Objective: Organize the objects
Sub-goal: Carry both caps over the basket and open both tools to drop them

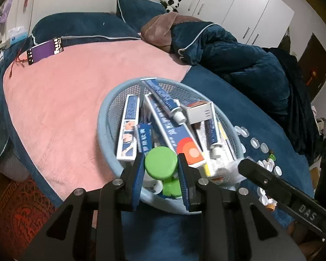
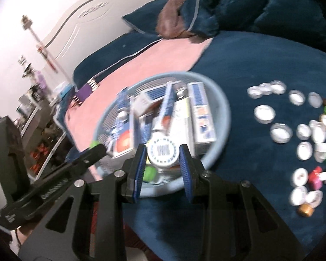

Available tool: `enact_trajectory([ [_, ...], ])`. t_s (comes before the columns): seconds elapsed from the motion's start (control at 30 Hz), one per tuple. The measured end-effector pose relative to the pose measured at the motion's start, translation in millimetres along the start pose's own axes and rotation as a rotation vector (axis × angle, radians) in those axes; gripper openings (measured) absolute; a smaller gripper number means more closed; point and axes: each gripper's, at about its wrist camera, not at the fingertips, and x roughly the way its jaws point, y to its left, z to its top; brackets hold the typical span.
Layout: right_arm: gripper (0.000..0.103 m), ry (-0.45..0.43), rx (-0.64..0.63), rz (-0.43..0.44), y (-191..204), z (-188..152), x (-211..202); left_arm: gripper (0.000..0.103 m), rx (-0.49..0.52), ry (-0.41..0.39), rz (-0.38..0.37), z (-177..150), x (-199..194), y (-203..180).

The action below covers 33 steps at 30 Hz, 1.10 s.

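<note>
A light-blue mesh basket (image 1: 102, 117) (image 2: 226, 108) on the bed holds several toothpaste boxes (image 1: 128, 128) and tubes (image 1: 165, 100). My left gripper (image 1: 160, 169) is shut on a green-capped bottle (image 1: 160, 163), held over the basket's near edge. My right gripper (image 2: 163, 163) is shut on a white round-capped bottle (image 2: 163, 153) with a printed top, also over the near rim. Each wrist view shows a black finger of the other gripper beside the basket, the right one's fingers (image 1: 269, 180) and the left one's fingers (image 2: 91, 152). The right wrist view is blurred.
Many small white and coloured bottle caps (image 2: 280, 132) (image 1: 256, 143) lie scattered on the dark-blue blanket right of the basket. A pink blanket (image 1: 65, 100) spreads to the left, with a purple strip (image 1: 45, 50) at its far edge. Pillows and a heaped quilt (image 1: 239, 58) lie behind.
</note>
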Motion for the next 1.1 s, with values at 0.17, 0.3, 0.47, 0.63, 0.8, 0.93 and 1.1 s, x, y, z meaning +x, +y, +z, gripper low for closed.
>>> enact_trajectory([
  [0.17, 0.063, 0.011, 0.031, 0.030, -1, -2, -1, 0.091, -0.009, -0.007, 0.006, -1, -3, 4],
  [0.3, 0.087, -0.032, 0.057, -0.031, -11, -2, -14, 0.101, -0.016, -0.044, 0.040, 0, -11, 7],
  [0.47, 0.098, -0.038, 0.085, -0.129, -29, 1, -22, 0.102, -0.011, -0.032, 0.113, -1, -14, 10],
  [0.63, 0.103, -0.032, 0.106, -0.184, -40, 2, -28, 0.102, 0.014, -0.034, 0.148, -6, -18, 7],
  [0.8, 0.103, -0.023, 0.085, -0.218, -42, 0, -32, 0.102, 0.043, -0.030, 0.154, -8, -20, -2],
  [0.93, 0.103, -0.016, 0.065, -0.251, -43, -3, -34, 0.102, 0.049, -0.029, 0.154, -8, -20, -5],
  [1.1, 0.103, -0.018, 0.069, -0.269, -49, -4, -40, 0.102, 0.056, -0.029, 0.154, -8, -20, -9],
])
